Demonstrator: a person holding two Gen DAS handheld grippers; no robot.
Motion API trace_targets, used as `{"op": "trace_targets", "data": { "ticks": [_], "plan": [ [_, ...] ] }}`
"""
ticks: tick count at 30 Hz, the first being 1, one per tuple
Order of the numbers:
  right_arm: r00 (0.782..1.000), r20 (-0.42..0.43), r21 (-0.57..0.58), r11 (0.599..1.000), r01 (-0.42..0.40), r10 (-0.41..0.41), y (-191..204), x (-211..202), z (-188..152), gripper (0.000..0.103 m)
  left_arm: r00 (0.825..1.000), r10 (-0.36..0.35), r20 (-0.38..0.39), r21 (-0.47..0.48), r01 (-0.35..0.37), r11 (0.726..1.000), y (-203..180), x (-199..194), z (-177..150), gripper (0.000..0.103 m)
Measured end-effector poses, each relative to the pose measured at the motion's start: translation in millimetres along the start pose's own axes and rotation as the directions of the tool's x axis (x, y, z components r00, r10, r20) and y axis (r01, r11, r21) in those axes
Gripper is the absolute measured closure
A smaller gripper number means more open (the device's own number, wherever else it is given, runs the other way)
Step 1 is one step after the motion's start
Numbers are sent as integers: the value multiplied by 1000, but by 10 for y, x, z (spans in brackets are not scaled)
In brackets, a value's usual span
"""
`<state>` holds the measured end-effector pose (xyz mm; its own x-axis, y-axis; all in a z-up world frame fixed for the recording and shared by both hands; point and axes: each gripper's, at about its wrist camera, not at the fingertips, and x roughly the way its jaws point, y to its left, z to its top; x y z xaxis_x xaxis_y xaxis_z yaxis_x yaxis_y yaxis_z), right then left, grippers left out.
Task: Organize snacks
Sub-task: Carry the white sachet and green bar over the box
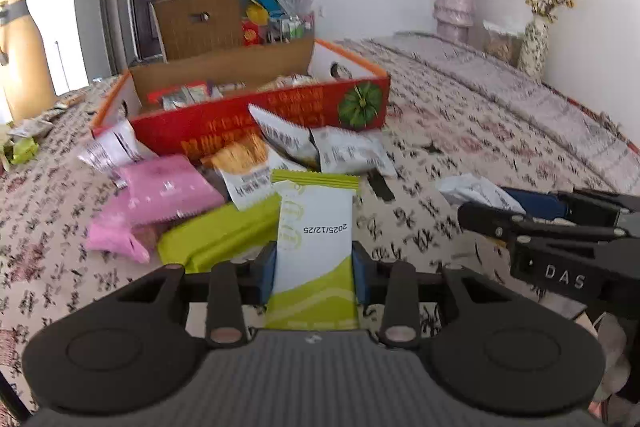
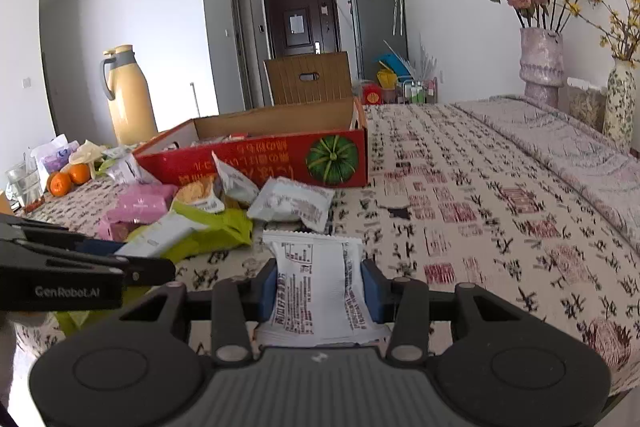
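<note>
My left gripper (image 1: 314, 269) is shut on a green-and-white snack packet (image 1: 314, 247) and holds it above the patterned tablecloth. My right gripper (image 2: 320, 285) is shut on a white snack packet (image 2: 318, 287) with red print. Each gripper shows at the edge of the other's view: the right gripper (image 1: 520, 223) to the right, the left gripper (image 2: 100, 267) to the left. A pile of loose snacks lies ahead: pink packets (image 1: 168, 187), a green packet (image 1: 216, 235), white packets (image 1: 352, 151). Behind stands the open red cardboard box (image 1: 260, 123) with several snacks inside; it also shows in the right wrist view (image 2: 272, 159).
Two flower vases (image 2: 540, 67) stand at the far right by the wall. A yellow thermos (image 2: 128, 95), oranges (image 2: 68, 179) and a glass (image 2: 22, 181) are at the far left. A brown carton (image 2: 310, 77) is behind the box. The tablecloth (image 2: 480, 195) stretches to the right.
</note>
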<state>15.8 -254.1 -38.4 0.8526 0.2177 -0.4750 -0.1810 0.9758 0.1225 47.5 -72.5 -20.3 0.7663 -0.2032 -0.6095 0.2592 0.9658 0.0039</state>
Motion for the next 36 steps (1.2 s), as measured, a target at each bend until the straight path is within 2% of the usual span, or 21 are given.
{"op": "trace_targets", "data": {
  "ticks": [12, 21, 29, 36],
  "plan": [
    [997, 71, -23, 1000, -7, 9, 100, 169, 381, 61, 993, 18, 117, -36, -14, 999, 92, -87, 491, 65],
    [991, 130, -35, 999, -11, 15, 167, 476, 825, 61, 975, 65, 213, -87, -47, 995, 302, -12, 1023, 65],
    [986, 166, -46, 999, -11, 19, 232, 895, 1245, 61, 966, 121, 230, -149, -88, 985, 566, 288, 1445, 65],
    [987, 160, -71, 997, 1, 11, 303, 1324, 1538, 61, 965, 157, 212, -202, -114, 973, 866, 625, 1659, 65]
  ]
}}
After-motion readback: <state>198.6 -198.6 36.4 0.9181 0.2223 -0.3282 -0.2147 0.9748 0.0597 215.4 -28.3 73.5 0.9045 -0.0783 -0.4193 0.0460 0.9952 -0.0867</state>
